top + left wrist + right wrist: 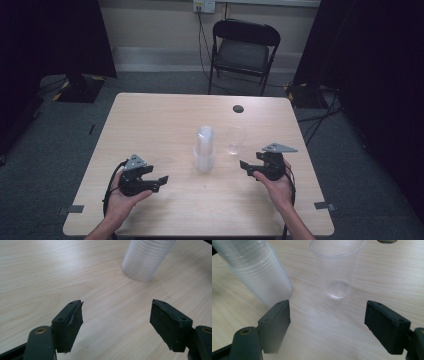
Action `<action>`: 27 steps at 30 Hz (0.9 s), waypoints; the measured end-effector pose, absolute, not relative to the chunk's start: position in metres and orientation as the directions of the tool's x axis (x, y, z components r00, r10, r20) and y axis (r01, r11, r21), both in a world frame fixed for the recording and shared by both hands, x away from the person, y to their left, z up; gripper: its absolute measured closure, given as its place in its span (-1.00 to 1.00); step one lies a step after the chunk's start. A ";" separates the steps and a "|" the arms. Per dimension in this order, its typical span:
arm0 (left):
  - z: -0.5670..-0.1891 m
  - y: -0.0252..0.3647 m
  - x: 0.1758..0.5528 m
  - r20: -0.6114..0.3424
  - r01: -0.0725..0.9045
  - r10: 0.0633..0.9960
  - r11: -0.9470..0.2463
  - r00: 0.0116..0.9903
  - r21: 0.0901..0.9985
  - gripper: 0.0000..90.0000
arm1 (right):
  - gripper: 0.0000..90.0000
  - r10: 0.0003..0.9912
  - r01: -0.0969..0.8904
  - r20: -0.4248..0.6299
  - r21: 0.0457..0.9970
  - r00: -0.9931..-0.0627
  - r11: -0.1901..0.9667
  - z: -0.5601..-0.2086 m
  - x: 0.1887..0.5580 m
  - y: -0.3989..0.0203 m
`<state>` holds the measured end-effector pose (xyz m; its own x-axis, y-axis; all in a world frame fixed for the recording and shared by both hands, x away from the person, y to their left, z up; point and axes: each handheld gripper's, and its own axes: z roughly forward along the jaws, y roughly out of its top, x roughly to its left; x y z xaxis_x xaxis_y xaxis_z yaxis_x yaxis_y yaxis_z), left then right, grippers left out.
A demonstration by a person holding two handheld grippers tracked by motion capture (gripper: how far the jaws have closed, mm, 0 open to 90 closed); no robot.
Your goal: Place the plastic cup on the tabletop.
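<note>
A stack (204, 149) of clear cups stands at the middle of the bench (150, 125) in the high view, and a single cup (235, 139) stands upright just beside it to the right, apart from it. The left gripper (159, 181) sits at lower left of that frame, the right gripper (246, 166) at lower right; both have their jaws spread and hold nothing.

The step in hand looks like taking hold of the cups, one gripper to each. In the right gripper view the cup (337, 267) stands at top centre, lined up between the jaws, with the stack (254, 267) at upper left. That gripper should go straight ahead and keep to the cup's far side from the stack, so the left-hand jaw does not brush the stack.

In the left gripper view the stack (146, 258) lies at upper right, off the line between the jaws. The left gripper should turn toward it before it closes in.

The walls look thin and soft. Closing low on the body, gently, would likely avoid crushing or tipping. The stack is tall, so a mid-height hold seems safest.
</note>
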<state>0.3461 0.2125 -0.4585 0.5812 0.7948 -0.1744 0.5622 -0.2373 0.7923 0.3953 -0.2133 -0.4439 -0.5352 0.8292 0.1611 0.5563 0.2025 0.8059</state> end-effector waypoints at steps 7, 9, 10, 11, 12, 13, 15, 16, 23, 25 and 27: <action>-0.458 0.212 0.344 -0.171 0.560 0.789 -0.248 0.590 0.791 -0.41 | -0.51 0.827 0.567 0.192 0.804 -0.529 0.176 -0.443 0.376 -0.221; -0.458 0.211 0.344 -0.168 0.562 0.788 -0.255 0.593 0.787 -0.40 | -0.51 0.828 0.571 0.187 0.800 -0.529 0.184 -0.442 0.369 -0.223; -0.458 0.210 0.344 -0.173 0.564 0.786 -0.253 0.593 0.786 -0.40 | -0.51 0.828 0.571 0.187 0.800 -0.529 0.184 -0.442 0.369 -0.223; -0.458 0.210 0.343 -0.170 0.562 0.787 -0.253 0.593 0.788 -0.41 | -0.51 0.828 0.572 0.182 0.797 -0.531 0.192 -0.441 0.364 -0.224; -0.459 0.210 0.343 -0.171 0.561 0.786 -0.253 0.594 0.788 -0.41 | -0.51 0.828 0.572 0.182 0.797 -0.531 0.192 -0.441 0.364 -0.224; -0.458 0.210 0.343 -0.164 0.558 0.786 -0.259 0.597 0.789 -0.41 | -0.51 0.828 0.570 0.176 0.798 -0.533 0.197 -0.440 0.361 -0.225; -0.459 0.210 0.343 -0.165 0.560 0.785 -0.261 0.598 0.786 -0.41 | -0.51 0.828 0.573 0.173 0.795 -0.532 0.202 -0.439 0.357 -0.226; -0.459 0.210 0.343 -0.166 0.561 0.785 -0.260 0.597 0.786 -0.41 | -0.51 0.828 0.569 0.168 0.796 -0.535 0.206 -0.439 0.355 -0.227; -0.459 0.209 0.342 -0.166 0.564 0.787 -0.261 0.594 0.784 -0.41 | -0.51 0.836 0.581 0.183 0.792 -0.518 0.186 -0.447 0.341 -0.235; -0.459 0.210 0.342 -0.166 0.564 0.787 -0.260 0.594 0.784 -0.41 | -0.51 0.842 0.595 0.199 0.786 -0.502 0.169 -0.450 0.339 -0.238; -0.459 0.210 0.343 -0.168 0.565 0.786 -0.261 0.594 0.782 -0.41 | -0.52 0.845 0.602 0.205 0.782 -0.494 0.162 -0.453 0.337 -0.242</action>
<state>0.3429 0.2101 -0.4594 0.5945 0.7864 -0.1676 0.5655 -0.2607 0.7825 0.3367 -0.2420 -0.4526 -0.4935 0.8452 0.2052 0.6019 0.1615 0.7821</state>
